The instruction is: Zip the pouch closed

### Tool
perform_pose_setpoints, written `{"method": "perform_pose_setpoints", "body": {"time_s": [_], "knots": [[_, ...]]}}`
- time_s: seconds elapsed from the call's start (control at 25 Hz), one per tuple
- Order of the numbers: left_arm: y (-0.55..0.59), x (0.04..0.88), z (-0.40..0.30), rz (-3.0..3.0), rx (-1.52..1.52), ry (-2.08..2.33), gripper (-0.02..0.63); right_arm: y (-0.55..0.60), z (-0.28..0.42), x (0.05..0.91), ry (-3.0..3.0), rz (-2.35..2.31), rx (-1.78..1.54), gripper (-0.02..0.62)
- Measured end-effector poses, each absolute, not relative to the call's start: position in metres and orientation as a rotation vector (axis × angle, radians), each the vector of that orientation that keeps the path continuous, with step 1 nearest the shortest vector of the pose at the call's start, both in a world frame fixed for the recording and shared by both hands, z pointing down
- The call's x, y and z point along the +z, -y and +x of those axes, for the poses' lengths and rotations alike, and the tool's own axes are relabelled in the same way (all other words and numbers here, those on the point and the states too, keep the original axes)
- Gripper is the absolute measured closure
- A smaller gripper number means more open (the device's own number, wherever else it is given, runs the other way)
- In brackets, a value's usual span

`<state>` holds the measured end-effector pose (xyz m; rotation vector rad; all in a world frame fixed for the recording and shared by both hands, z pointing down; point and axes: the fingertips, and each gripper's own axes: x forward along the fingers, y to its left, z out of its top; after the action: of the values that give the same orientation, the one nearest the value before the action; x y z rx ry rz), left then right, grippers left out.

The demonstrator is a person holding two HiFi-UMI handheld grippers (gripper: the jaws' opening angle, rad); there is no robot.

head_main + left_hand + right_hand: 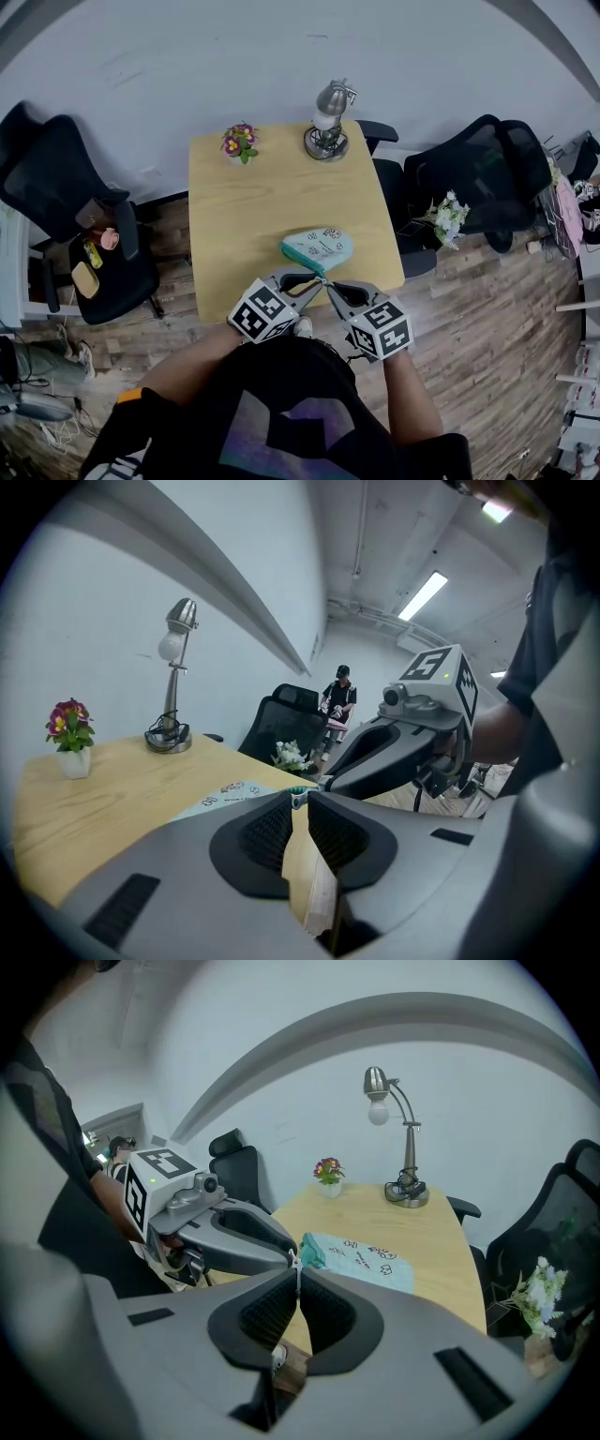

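Closest in, the left gripper (pixel 297 803) pinches the near corner of the mint-green printed fabric pouch (pixel 319 246) at the pale wooden table (pixel 253 216) edge as an anchor, it seems. The right gripper (pixel 297 1279) clamps the thin white zip pull (pixel 297 1266) - ready to drag.

Table (pixel 244 216): pale wood, smooth, matt | pouch (pixel 319 246): teal printed cloth, matt | lamp (pixel 329 101): shiny silver metal | floor (pixel 487 309): brown wood planks | chair (pixel 52 178): black cloth

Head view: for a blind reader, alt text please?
The left gripper and right gripper meet at the near corner of a teal pouch on a wooden table, with a desk lamp and potted flowers at its far edge.
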<state>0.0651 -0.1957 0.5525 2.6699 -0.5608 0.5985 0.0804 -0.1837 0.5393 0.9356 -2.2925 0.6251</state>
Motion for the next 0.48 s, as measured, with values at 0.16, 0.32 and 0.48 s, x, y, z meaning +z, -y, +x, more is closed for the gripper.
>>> {"method": "perform_pose_setpoints", "body": {"time_s": [0.16, 0.32, 0.48], "knots": [[0.1937, 0.5493, 0.0650, 2.679, 0.582, 0.562, 0.578, 0.1845, 0.0815, 0.5394, 2.292, 0.945, 0.625, 0.566], [0.1912, 0.5486, 0.0677, 2.679, 0.582, 0.570, 0.586, 0.1834, 0.0821, 0.5385, 2.296, 0.948, 0.623, 0.566], [0.1896, 0.5498, 0.0679, 2.691, 0.603, 0.581, 0.588, 0.1813, 0.0827, 0.5386, 2.296, 0.953, 0.621, 0.566]]}}
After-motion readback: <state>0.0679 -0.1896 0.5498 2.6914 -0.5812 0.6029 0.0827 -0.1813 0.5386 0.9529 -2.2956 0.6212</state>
